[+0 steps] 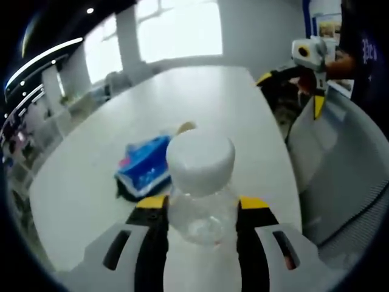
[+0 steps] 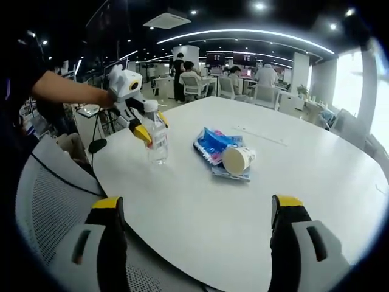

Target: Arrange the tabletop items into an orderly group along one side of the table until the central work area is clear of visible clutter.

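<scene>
A clear plastic bottle (image 1: 200, 201) with a white cap stands upright on the white table (image 1: 200, 97), and my left gripper (image 1: 200, 207) is shut on its body. From the right gripper view, that bottle (image 2: 157, 139) stands near the table's left edge with the left gripper (image 2: 141, 126) around it, held by a person's hand. Beyond it lie blue snack packets (image 1: 146, 165) and a paper cup (image 1: 185, 128). The cup (image 2: 238, 159) lies on its side on the packets (image 2: 213, 145). My right gripper (image 2: 197, 237) is open over the near table edge, holding nothing.
A grey mesh office chair (image 2: 55, 201) stands at the table's edge beside the person; it appears as the chair (image 1: 340, 170) on the right in the left gripper view. People sit at desks far behind. Bare table surface (image 2: 316, 176) spreads around the packets.
</scene>
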Available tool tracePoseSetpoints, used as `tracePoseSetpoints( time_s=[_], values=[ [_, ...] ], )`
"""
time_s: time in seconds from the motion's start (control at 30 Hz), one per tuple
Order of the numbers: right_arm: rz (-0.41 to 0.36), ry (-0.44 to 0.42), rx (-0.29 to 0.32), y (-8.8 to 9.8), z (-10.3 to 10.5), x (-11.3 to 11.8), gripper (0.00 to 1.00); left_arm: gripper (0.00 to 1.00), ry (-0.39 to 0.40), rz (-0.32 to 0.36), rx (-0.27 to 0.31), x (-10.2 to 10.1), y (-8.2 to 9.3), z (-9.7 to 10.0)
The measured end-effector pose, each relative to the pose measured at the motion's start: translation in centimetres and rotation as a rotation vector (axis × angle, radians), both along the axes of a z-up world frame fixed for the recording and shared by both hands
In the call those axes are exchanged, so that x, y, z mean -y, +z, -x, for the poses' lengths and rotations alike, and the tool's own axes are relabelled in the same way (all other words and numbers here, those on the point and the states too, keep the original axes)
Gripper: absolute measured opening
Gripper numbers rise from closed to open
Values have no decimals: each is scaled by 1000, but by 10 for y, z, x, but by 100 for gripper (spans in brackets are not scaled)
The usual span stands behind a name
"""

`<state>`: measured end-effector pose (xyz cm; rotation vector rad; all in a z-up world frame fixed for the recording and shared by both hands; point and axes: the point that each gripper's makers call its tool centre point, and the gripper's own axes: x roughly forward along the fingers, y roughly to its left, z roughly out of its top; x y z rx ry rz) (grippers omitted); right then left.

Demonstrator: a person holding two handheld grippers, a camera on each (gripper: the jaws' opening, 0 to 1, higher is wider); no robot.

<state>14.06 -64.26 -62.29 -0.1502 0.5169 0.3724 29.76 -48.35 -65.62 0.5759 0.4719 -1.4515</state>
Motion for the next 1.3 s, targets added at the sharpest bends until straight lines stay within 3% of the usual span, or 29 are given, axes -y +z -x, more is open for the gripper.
tracePoseSetpoints(
  time_s=[0.57, 1.3],
  values=[
    [9, -9, 3, 0, 0, 2, 100, 41, 2, -70, -4, -24, -11, -22],
    [17, 3, -5, -2, 1, 0, 100, 41, -22, -127, -46, -45, -20, -16]
  ],
)
